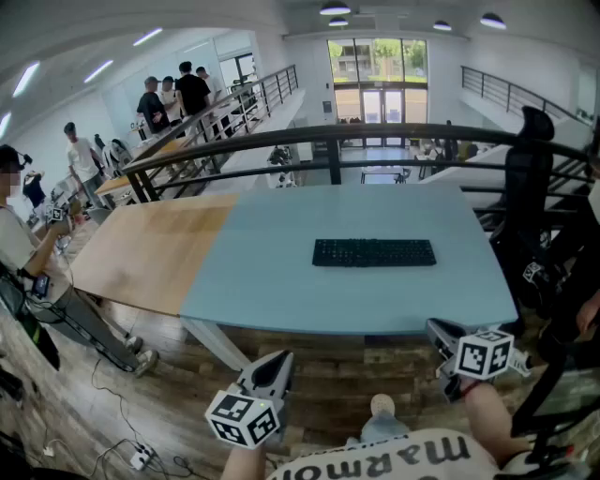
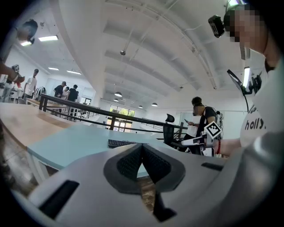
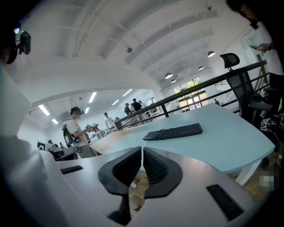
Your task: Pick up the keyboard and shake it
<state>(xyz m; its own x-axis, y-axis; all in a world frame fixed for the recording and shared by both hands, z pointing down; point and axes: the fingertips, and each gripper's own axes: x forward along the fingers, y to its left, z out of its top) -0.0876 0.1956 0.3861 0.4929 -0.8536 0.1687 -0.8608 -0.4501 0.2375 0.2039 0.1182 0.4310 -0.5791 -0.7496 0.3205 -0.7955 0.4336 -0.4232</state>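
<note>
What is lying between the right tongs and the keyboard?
Only bare blue tabletop lies between the right tongs and the keyboard, seen in the right gripper view.

A table (image 1: 281,281), pale blue with a wooden end at 9 o'clock, stood on a plank floor (image 1: 328,361), with a black railing (image 1: 328,136) curving behind it. Tall windows (image 1: 375,61) glowed at 12 o'clock under round lamps (image 1: 335,9) in the white ceiling. A black chair (image 1: 528,178) stood at 3 o'clock, and people (image 1: 178,94) stood grouped at 10 o'clock.

Open-plan office loft (long table (image 1: 262,281), black railing (image 1: 375,132), swivel chair (image 1: 528,169)).
</note>
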